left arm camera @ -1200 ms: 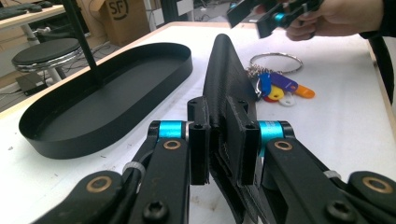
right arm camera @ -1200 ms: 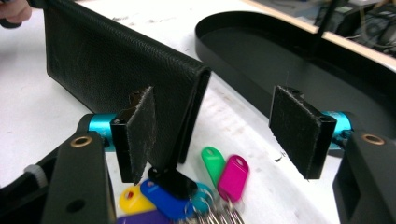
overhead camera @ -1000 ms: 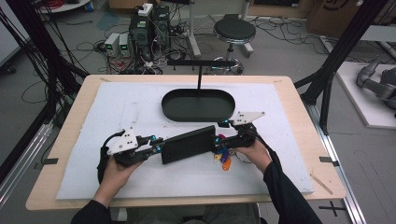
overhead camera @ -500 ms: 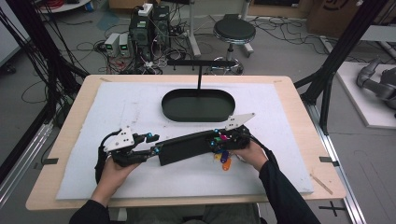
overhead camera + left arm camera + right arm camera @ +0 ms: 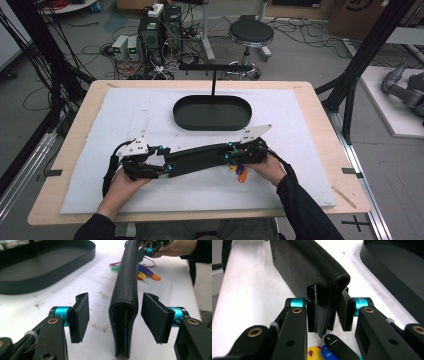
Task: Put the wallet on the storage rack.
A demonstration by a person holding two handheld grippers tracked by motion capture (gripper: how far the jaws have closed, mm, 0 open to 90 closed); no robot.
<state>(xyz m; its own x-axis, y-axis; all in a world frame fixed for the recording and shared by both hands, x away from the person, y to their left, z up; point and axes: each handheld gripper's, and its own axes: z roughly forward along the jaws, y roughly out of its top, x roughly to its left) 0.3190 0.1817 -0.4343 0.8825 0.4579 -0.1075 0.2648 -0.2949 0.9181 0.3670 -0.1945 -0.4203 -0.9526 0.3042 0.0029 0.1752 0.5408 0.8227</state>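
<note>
Between both grippers, long black grained-leather wallet, folded, on edge

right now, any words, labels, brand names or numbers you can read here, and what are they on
None can be read.
Blue collar on the right gripper: small printed lettering, too blurred to read.
Black wallet: a small embossed mark near its far corner, too small to make out.
Coloured key tags: no writing visible.
Black tray: plain.
</note>
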